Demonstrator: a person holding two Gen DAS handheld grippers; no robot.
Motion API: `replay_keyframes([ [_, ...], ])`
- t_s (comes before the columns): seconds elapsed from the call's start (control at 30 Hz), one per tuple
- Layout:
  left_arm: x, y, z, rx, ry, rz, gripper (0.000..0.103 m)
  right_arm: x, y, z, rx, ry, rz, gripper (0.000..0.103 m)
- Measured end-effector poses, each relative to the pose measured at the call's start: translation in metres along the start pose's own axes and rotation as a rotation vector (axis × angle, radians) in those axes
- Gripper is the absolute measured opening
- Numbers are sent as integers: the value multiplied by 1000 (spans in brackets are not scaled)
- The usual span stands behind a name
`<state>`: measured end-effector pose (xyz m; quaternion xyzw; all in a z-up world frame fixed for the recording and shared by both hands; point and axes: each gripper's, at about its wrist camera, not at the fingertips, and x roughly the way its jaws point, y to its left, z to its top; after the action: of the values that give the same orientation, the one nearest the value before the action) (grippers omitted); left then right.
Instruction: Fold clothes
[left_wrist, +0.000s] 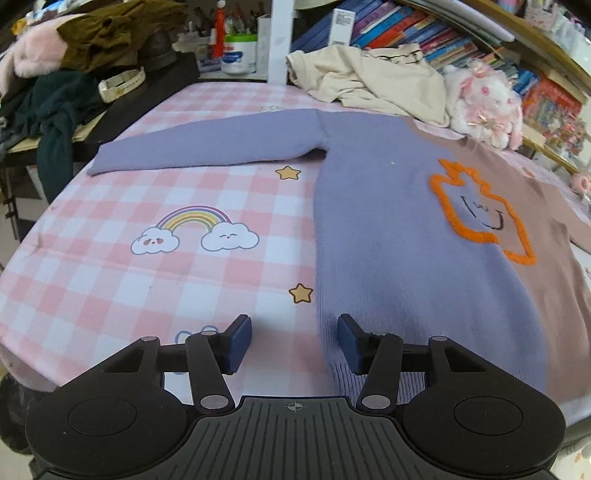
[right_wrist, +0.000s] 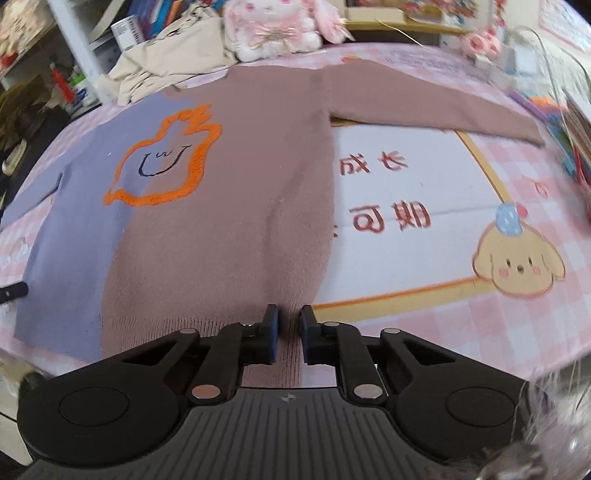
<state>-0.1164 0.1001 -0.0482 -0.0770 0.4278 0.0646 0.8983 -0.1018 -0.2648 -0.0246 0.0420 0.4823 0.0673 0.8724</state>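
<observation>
Left wrist view: the sweater lies flat, face up, on the checked cloth over the table, its long axis running straight away from the fingers, hem nearest. The left gripper is spread wide and empty, straddling the sweater's purple side edge just above the ribbed hem; its right finger sits over the knit, the other over bare cloth. The purple sleeve stretches off to the far left.

In the right wrist view the right gripper is narrowed to a small gap with nothing pinched, sitting over the brown hem near its right corner. The brown sleeve reaches far right. Each hand is nearest its own hem corner.

Readable writing: red characters on the cloth, seen upside down, seemingly "成长" and "可期". Book spines are too small to read.
</observation>
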Motion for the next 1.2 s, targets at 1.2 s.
replay_keyframes([
  [1.2,2,-7,3,60,17,-85,31,1,-2,-3,49,-41,-51,28],
])
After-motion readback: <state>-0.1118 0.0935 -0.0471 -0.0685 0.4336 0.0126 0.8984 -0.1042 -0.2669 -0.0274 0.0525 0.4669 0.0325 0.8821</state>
